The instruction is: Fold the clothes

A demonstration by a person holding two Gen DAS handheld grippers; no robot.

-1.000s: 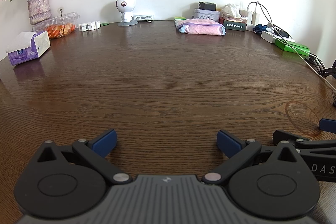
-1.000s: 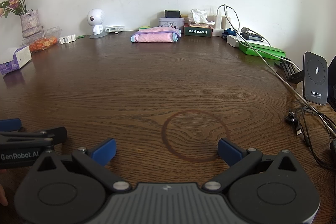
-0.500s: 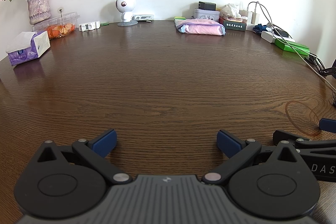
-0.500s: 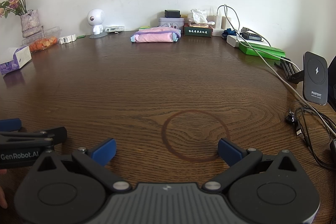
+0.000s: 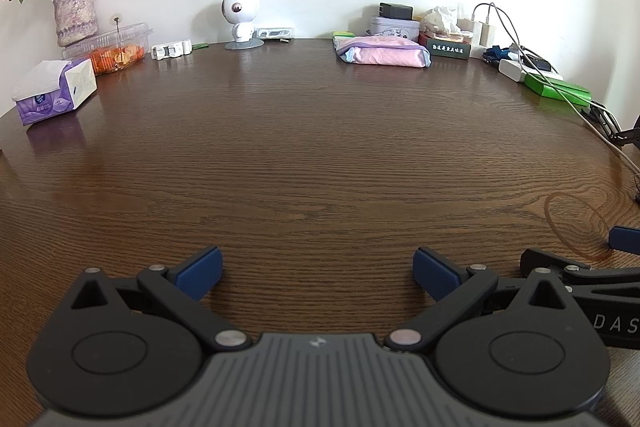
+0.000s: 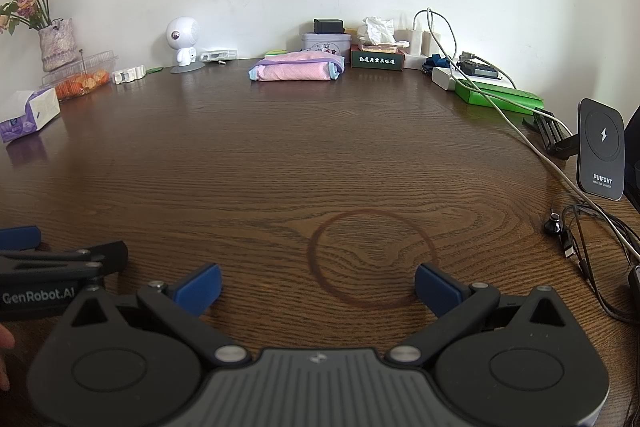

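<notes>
1. The surface (image 5: pixel 320 147) is dark brown wood with a plain grain; a faint ring stain (image 6: pixel 372 259) marks it just ahead of the right gripper (image 6: pixel 318 283).
2. The folded clothes (image 5: pixel 384 53) lie at the far edge of the surface, near the wall: a flat, soft, oblong stack in pink knit with a fine dotted texture, purple trim along the top and a pale blue edge at its left end.
3. Its long axis runs left to right, across both grippers' line of sight, parallel to the wall.
4. Behind it stand a round tin (image 5: pixel 394 25) and a dark green tissue box (image 5: pixel 448 47).
5. The left gripper (image 5: pixel 318 267) sits low over the near surface, its jaws spread wide with only bare wood between the blue pads (image 5: pixel 200 265).
6. The right gripper's jaws are likewise spread wide and hold nothing; both grippers are well apart from the clothes.
7. A purple tissue pack (image 5: pixel 54 93) lies at the left.
</notes>
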